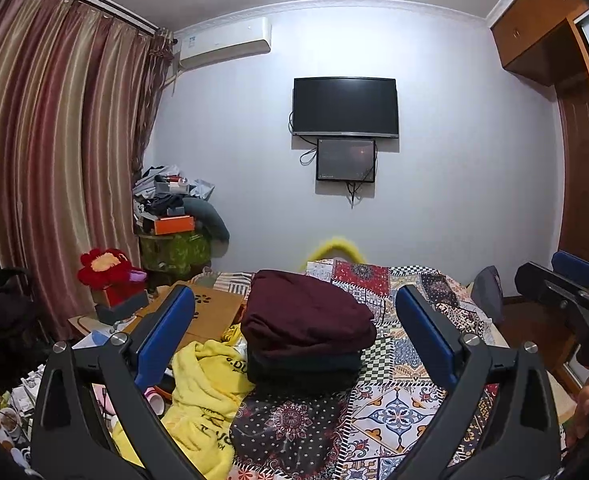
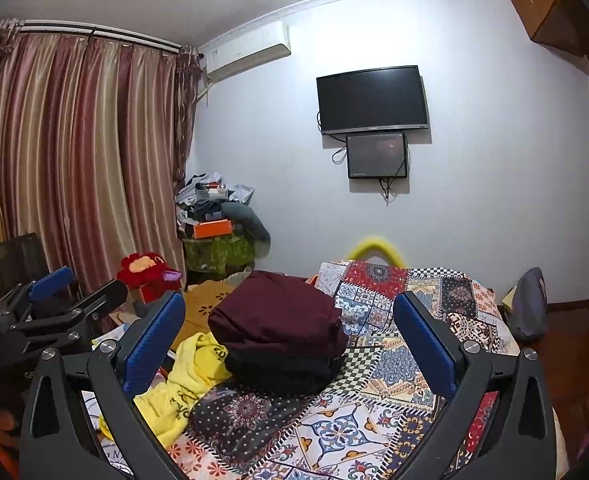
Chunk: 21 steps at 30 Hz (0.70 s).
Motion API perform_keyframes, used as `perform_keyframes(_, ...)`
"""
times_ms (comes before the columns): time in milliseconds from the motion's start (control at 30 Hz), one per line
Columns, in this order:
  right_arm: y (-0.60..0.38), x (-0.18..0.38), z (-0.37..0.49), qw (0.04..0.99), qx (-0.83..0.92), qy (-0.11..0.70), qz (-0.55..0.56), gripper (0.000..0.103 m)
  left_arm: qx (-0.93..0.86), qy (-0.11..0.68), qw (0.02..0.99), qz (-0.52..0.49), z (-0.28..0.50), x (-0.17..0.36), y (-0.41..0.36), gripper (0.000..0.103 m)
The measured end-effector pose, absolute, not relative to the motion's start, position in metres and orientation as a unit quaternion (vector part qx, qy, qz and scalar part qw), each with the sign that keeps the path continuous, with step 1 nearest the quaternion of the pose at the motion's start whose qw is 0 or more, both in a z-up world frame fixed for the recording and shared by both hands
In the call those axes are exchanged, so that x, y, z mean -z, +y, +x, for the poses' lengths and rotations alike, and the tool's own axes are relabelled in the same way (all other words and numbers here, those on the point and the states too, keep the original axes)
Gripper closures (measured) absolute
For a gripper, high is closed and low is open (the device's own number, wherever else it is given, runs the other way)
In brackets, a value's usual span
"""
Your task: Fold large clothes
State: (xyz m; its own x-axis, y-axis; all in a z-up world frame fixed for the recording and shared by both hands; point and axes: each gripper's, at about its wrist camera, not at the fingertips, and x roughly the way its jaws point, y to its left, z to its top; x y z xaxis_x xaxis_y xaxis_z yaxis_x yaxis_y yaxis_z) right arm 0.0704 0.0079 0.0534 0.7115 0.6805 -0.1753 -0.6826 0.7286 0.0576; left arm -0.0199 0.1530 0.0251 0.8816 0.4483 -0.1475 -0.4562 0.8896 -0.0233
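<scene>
On the bed (image 1: 414, 408), over its patchwork cover: a maroon garment (image 1: 308, 312), folded, stacked on a darker folded piece (image 1: 302, 372), both near the middle of the spread. Just left of the stack, touching its base, a crumpled yellow garment (image 1: 202, 396) with dark lettering, unfolded and spilling toward the bed's left edge. Left tongs (image 1: 294, 340) spread wide, blue pads (image 1: 166, 336) well apart, gripping nothing, held above the near end of the bed and facing the stack. Right tongs (image 2: 290, 340) likewise wide apart and empty, blue pads (image 2: 152, 344) framing the same stack; seen from the left wrist camera at the far right edge, raised beside the bed. Beyond the bed: a pale wall with a dark television (image 1: 345, 106) and a smaller screen (image 1: 345, 160) beneath it, an air conditioner (image 1: 224, 42) high up, striped curtains (image 1: 54, 152) at left, a red plush flower (image 1: 104, 266) and a cluttered pile (image 1: 174, 216) in the corner.
</scene>
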Motion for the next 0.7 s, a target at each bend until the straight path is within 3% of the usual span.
perform_keyframes(700,0.0086,-0.0554,0.0715,0.926,-0.365,0.101,-0.013,0.0,-0.236,0.082,0.968,-0.03,-0.0145,-0.0177,0.155,0.002)
